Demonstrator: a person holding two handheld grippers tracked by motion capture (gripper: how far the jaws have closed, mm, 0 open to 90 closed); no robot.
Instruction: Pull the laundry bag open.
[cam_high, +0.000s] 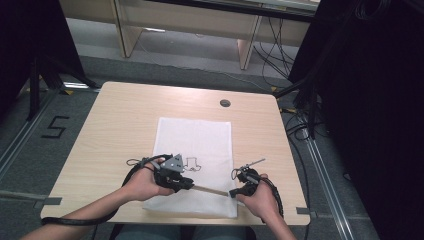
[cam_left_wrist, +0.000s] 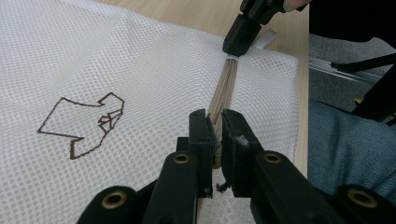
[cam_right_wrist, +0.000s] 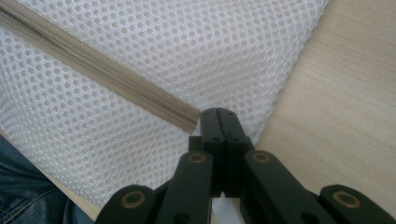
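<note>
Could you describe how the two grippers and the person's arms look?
Both grippers are black. The left gripper carries a grey three-cornered plate on top; the right gripper shows none. In the gripper views, the jaws have brass-coloured rivets. A thick black cable trails from each. The forearms are bare, with no sleeves showing.

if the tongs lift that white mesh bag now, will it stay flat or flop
Probably flop: the mesh bag is thin open netting that already ripples near the zipper. It looks light and may slide on the smooth table.
</note>
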